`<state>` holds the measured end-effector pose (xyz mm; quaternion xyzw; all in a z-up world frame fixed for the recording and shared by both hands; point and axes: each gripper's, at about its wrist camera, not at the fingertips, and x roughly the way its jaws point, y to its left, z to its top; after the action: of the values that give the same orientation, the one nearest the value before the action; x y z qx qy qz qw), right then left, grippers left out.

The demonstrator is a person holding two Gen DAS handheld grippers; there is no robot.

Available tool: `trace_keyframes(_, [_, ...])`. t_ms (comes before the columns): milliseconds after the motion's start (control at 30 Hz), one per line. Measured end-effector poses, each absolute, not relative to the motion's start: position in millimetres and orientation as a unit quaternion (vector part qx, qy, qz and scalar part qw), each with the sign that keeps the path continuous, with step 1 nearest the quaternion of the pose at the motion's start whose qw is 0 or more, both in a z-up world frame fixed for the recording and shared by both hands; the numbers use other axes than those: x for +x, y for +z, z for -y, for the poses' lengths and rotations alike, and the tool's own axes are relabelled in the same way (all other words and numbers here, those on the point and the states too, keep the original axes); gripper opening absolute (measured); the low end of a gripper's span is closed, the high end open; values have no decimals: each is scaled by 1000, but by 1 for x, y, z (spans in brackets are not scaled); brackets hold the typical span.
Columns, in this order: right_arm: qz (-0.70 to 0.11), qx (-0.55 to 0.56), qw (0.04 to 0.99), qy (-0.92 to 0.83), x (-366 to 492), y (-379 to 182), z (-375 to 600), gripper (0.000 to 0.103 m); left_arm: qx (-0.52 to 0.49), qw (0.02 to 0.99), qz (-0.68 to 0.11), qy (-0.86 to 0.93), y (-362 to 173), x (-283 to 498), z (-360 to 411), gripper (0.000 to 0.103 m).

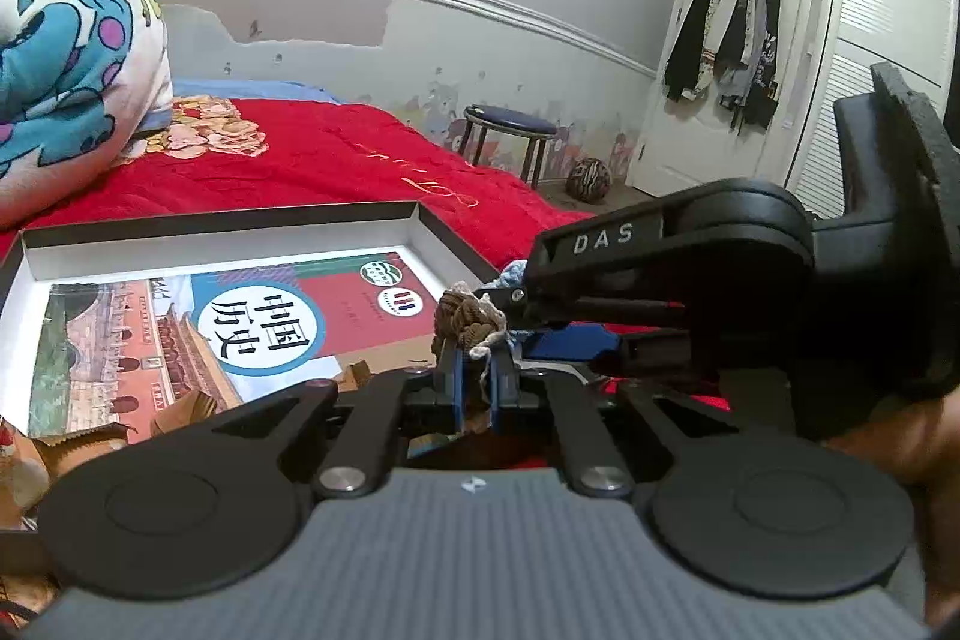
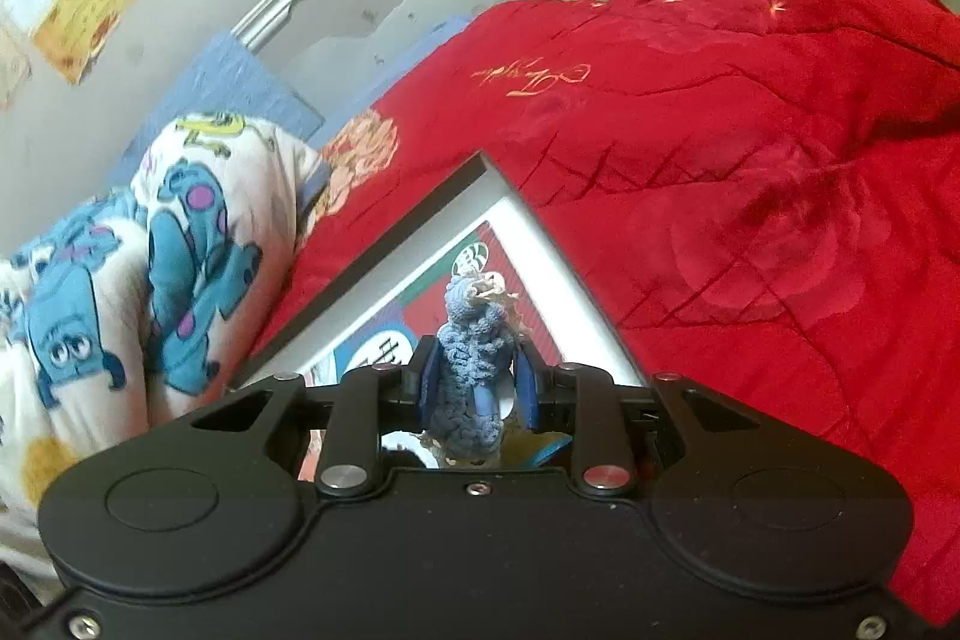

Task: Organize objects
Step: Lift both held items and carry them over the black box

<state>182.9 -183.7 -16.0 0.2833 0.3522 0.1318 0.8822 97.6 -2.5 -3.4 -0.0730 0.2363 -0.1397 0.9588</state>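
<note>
Between the left gripper's [image 1: 477, 379] fingers a knitted piece [image 1: 471, 319] is clamped at its brown end, and the right gripper's [image 2: 477, 379] fingers are clamped on its blue end, so the two seem to share the load as it is carried. Just beyond both sets of fingers sits the box [image 1: 240, 229] on the red bed [image 1: 336, 160], likely the drop spot. A book [image 1: 240, 328] already covers its floor; only the near wall stands in the way.

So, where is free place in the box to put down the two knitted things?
Box: the white strip between the book and its far wall is bare, but narrow. The near corner, with brown paper, is crowded. The red blanket beside the box is wide and bare.
</note>
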Motion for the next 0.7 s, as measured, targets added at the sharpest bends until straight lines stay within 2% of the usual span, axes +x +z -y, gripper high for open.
trace_keyframes(267, [-354,287,879,135,179,-11,186,26,-55,960,-244,-123,-5,95,4,11])
trace_keyframes(700, [-372,262,881,131,185,-22,175,27,-25,950,-298,-89,-12,108,6,11])
